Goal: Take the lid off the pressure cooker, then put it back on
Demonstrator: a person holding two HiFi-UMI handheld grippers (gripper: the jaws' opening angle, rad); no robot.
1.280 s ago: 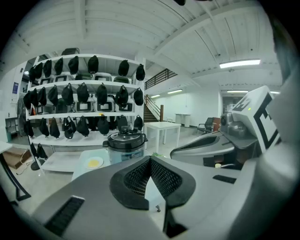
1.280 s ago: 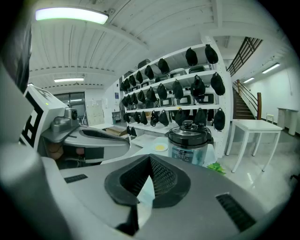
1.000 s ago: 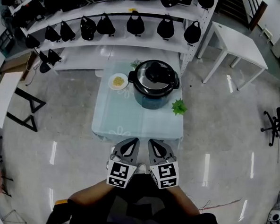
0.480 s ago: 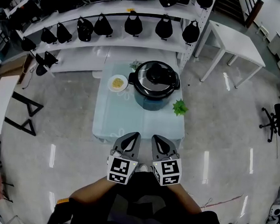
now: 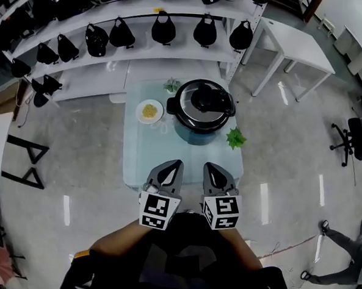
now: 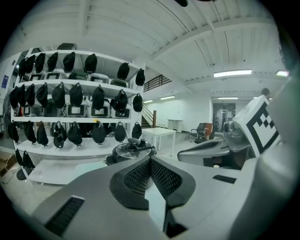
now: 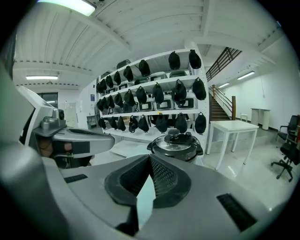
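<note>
The pressure cooker point(image 5: 201, 111) stands at the far right of a small pale-blue table point(image 5: 168, 161), its steel lid point(image 5: 203, 100) with a black handle seated on top. My left gripper point(image 5: 175, 165) and right gripper point(image 5: 210, 167) hover side by side over the table's near edge, well short of the cooker, both shut on nothing. In the left gripper view the cooker point(image 6: 133, 150) shows just beyond the left gripper point(image 6: 150, 160). From the right gripper view the cooker point(image 7: 176, 145) sits ahead and slightly right of the right gripper point(image 7: 149, 158).
A white bowl of yellow food point(image 5: 150, 111) sits left of the cooker. Green sprigs lie at the table's right edge point(image 5: 234, 138) and back point(image 5: 172, 85). White shelves with black bags point(image 5: 120, 33) stand behind; a white table point(image 5: 297, 47) is at right.
Both grippers have moved forward toward the table, from over the floor to its near edge. The cooker and lid have not moved.
</note>
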